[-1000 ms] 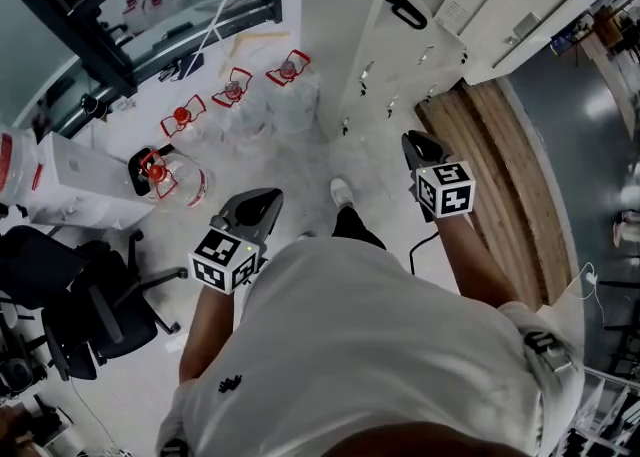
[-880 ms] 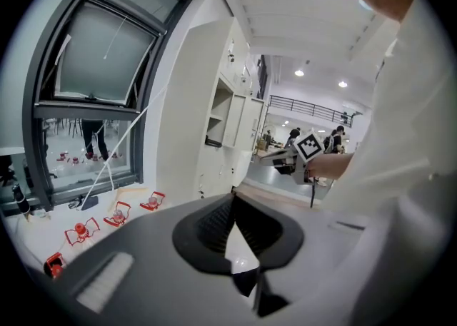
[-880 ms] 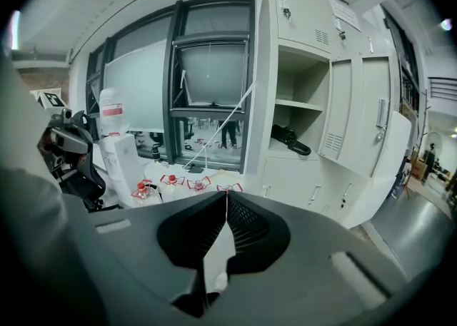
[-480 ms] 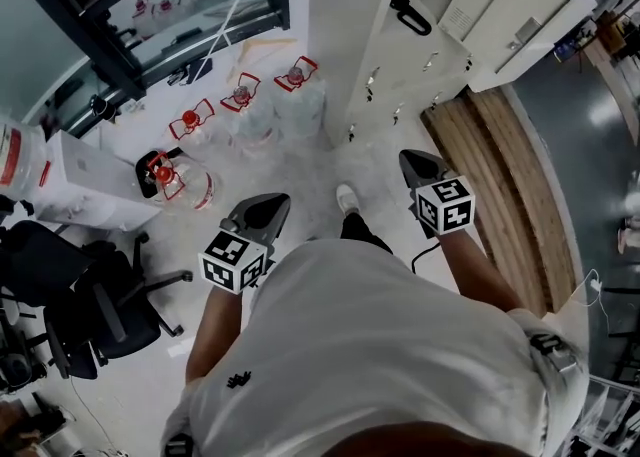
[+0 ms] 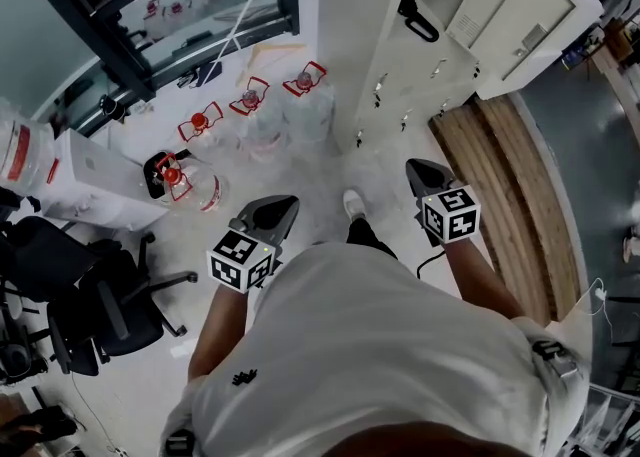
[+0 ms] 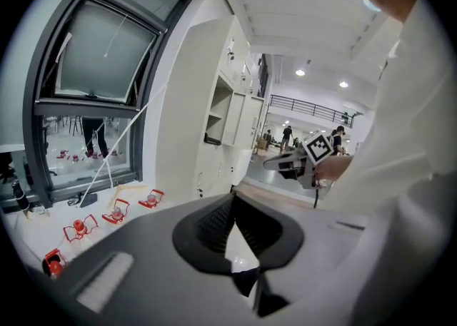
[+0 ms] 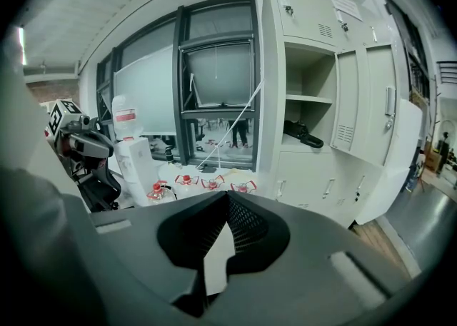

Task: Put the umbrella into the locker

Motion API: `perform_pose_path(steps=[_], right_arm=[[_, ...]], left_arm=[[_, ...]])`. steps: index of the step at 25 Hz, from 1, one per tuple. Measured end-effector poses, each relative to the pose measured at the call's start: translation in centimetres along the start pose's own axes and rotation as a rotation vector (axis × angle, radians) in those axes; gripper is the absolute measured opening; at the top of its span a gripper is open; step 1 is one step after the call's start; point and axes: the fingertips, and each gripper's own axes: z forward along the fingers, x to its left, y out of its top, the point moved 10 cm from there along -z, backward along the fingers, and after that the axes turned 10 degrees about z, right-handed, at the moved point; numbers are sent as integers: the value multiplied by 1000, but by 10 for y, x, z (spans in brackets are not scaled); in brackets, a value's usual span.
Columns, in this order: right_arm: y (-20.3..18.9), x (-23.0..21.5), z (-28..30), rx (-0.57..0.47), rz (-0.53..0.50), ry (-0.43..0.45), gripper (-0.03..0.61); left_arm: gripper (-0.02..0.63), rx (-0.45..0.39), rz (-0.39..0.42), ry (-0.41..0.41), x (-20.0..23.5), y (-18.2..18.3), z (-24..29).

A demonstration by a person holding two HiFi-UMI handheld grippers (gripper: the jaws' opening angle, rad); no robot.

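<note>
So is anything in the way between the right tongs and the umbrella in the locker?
Nothing visible is. The umbrella lies on a shelf of the locker, whose door stands open. The right tongs are shut and empty, with only open space between them and it.

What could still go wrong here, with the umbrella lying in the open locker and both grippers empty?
1. The umbrella lies near the front of its shelf, and its loop seems to reach the lip, so a nudge might slide it out.
2. The locker door stands open. If the shut right gripper swings it closed, the door could catch that loop.
3. Water jugs crowd the floor near the person's shoe, a likely trip hazard.
</note>
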Motion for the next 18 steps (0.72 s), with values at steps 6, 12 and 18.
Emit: perform_pose_path(steps=[6, 12, 18], right_arm=[[-2, -1, -1, 3, 0, 1, 2], [-6, -4, -2, 11, 7, 3, 2], [-9, -15, 1, 23, 19, -5, 2]], left_arm=[[58, 7, -4, -10, -2, -1, 5], [58, 20, -15, -29, -4, -2, 14], [58, 30, -17, -42, -1, -1, 28]])
